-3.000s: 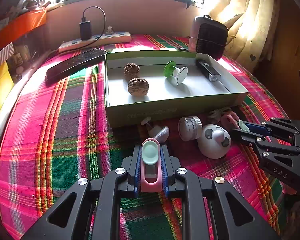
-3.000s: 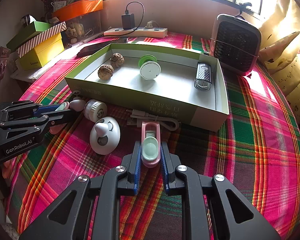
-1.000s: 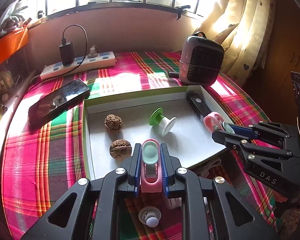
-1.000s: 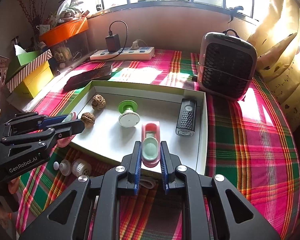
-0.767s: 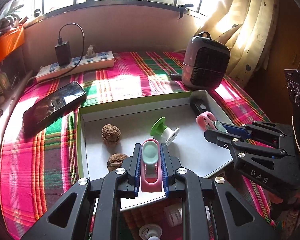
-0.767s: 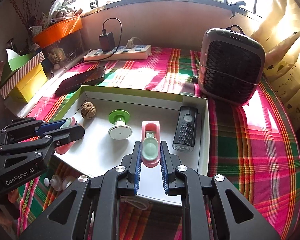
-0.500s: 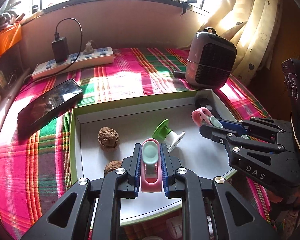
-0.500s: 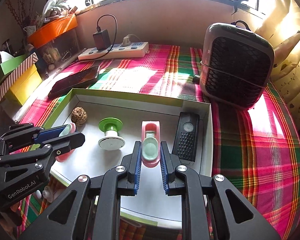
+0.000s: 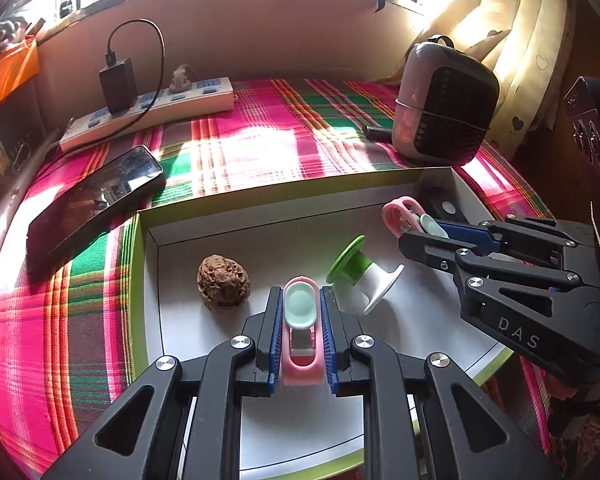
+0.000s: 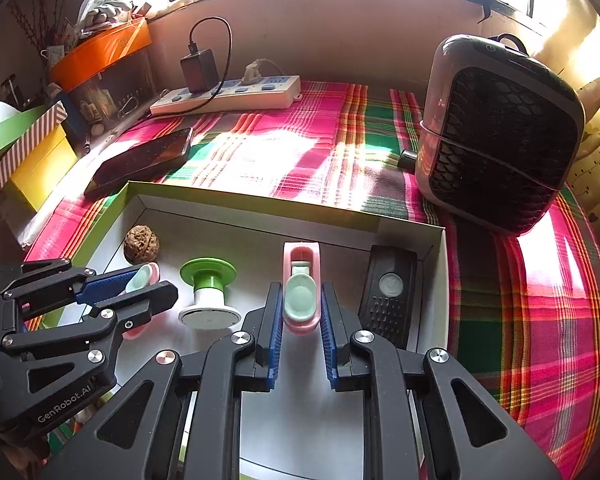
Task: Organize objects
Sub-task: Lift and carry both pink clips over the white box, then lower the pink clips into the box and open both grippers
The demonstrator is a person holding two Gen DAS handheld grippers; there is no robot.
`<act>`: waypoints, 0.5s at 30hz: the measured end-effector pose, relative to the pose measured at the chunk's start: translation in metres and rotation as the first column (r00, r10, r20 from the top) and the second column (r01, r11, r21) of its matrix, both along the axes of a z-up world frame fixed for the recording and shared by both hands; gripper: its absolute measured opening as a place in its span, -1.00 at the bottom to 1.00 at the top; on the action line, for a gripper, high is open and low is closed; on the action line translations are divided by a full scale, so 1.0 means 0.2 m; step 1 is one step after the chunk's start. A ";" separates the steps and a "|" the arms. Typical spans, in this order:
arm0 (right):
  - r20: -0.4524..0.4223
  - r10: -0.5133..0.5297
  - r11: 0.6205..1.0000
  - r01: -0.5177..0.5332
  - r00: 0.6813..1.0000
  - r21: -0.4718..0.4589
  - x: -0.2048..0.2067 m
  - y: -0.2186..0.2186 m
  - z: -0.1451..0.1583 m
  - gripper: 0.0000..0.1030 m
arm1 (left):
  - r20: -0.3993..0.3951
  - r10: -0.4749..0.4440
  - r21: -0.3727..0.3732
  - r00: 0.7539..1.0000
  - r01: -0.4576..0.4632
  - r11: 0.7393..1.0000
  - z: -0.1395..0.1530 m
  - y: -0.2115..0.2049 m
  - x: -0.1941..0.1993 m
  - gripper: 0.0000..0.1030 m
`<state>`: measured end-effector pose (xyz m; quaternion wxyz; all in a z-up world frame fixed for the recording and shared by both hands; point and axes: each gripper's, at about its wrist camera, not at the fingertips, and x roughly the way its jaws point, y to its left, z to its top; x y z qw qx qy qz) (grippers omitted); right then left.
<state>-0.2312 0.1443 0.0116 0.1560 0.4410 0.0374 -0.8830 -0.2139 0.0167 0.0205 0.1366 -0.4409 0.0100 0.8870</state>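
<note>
- Two pink clips are held over the green-rimmed box (image 9: pixel 144 264), one per gripper.
- Left gripper (image 9: pixel 300 312) pinches its pink clip (image 9: pixel 300 344) beside the walnut (image 9: pixel 222 282).
- Right gripper (image 10: pixel 300 312) pinches its pink clip (image 10: pixel 301 276) between green spool (image 10: pixel 209 288) and black remote (image 10: pixel 388 288).

The black remote (image 9: pixel 444 209) sits mostly hidden behind the right hand-held gripper (image 9: pixel 414 232), apparently.

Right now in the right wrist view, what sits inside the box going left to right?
Walnut → left gripper holding its pink clip → green-and-white spool → pink clip in the right gripper's fingers → black remote by the box's right wall.
</note>
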 end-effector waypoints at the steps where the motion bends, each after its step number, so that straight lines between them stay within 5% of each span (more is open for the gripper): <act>1: 0.002 0.001 1.000 -0.001 1.000 0.001 -0.01 0.00 0.00 -0.65 | 0.003 0.003 0.003 1.000 -0.003 1.000 0.00 0.00 0.00 -0.69; 15: 0.007 -0.005 1.000 0.005 1.000 0.020 -0.03 -0.02 -0.03 -0.65 | 0.002 0.004 0.004 1.000 -0.004 1.000 -0.01 0.00 -0.01 -0.69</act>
